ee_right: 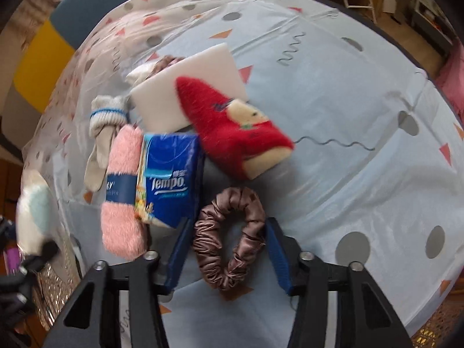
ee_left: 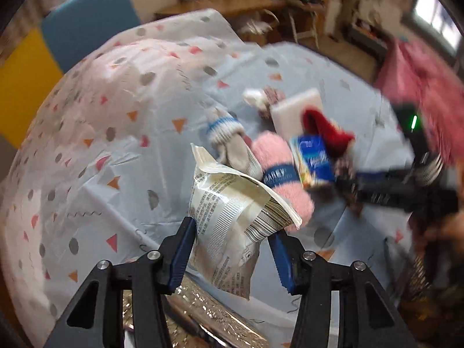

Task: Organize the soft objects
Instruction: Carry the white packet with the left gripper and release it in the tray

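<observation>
My left gripper (ee_left: 230, 227) is shut on a cream printed packet (ee_left: 229, 203), held tilted above the table with a blue pad on each side. That packet shows as a pale blur (ee_right: 32, 211) at the left edge of the right wrist view. My right gripper (ee_right: 229, 232) points down at the table, shut on a brown satin scrunchie (ee_right: 229, 240) that is squeezed into an oval. Just beyond lie a blue Tempo tissue pack (ee_right: 171, 174), a pink fluffy sock roll (ee_right: 121, 191), a red fluffy sock (ee_right: 232, 127), a white foam block (ee_right: 188, 87) and a grey sock with a blue stripe (ee_right: 107, 121).
A pale blue patterned tablecloth (ee_right: 348, 116) covers the round table. A silver foil-lined container (ee_left: 203, 313) sits under my left gripper at the table's near edge. A blue and yellow chair back (ee_left: 87, 20) stands behind the table, and pink cloth (ee_left: 420, 87) lies at the right.
</observation>
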`<action>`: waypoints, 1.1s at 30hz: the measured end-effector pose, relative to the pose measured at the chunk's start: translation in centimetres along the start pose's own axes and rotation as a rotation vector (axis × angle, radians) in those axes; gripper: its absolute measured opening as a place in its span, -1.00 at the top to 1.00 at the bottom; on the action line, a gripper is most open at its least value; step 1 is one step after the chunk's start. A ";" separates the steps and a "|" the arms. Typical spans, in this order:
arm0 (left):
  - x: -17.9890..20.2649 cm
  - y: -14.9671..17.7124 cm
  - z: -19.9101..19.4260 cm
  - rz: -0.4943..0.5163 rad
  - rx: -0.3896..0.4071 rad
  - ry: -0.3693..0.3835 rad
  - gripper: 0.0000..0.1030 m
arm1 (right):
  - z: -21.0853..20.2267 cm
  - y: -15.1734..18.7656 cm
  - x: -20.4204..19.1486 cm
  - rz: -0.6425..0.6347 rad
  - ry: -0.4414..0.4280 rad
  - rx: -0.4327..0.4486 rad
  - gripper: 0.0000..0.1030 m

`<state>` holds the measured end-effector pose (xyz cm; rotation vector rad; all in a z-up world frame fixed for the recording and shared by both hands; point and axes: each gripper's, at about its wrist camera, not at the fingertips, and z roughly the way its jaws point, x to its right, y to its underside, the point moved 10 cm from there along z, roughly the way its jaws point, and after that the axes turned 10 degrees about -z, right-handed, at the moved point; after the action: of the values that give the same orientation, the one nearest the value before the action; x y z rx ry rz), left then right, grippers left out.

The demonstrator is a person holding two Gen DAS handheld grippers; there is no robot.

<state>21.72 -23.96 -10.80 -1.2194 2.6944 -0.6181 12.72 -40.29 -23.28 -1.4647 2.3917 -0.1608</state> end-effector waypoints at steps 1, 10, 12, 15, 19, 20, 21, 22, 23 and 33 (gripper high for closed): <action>-0.6 -0.4 -0.8 -0.040 0.028 0.010 -0.01 | 0.0 0.1 -0.1 -0.028 0.025 -0.003 0.25; -9.1 -0.7 -12.1 -0.313 0.255 0.019 -0.01 | 0.3 0.8 -0.9 -0.192 0.180 -0.003 0.34; -11.9 0.6 -14.8 -0.374 0.303 0.006 -0.01 | 0.3 0.9 -0.8 -0.182 0.168 0.001 0.32; -16.2 3.5 -18.2 -0.452 0.356 -0.055 -0.01 | 0.2 1.0 -0.6 -0.198 0.184 0.006 0.32; -21.9 8.8 -21.5 -0.558 0.400 -0.134 -0.01 | 0.4 0.5 -1.2 -0.228 0.209 0.019 0.36; -23.1 10.2 -21.9 -0.582 0.413 -0.153 -0.01 | 0.5 0.6 -1.8 -0.236 0.214 0.022 0.36; -24.3 11.8 -22.4 -0.609 0.423 -0.167 -0.01 | 0.5 0.6 -2.0 -0.244 0.221 0.026 0.37; -25.7 13.7 -22.7 -0.648 0.428 -0.179 -0.01 | 0.5 0.6 -2.1 -0.252 0.223 0.026 0.38; -26.3 15.5 -23.1 -0.678 0.430 -0.187 -0.01 | 0.5 0.7 -2.3 -0.262 0.229 0.029 0.40; -32.1 30.9 -17.3 -0.986 0.300 -0.178 -0.01 | 0.7 1.0 -3.3 -0.308 0.260 0.041 0.43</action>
<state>17.09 23.62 -9.68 -2.3106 1.6278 -0.8884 13.45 -36.87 -23.47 -1.8858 2.3190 -0.4982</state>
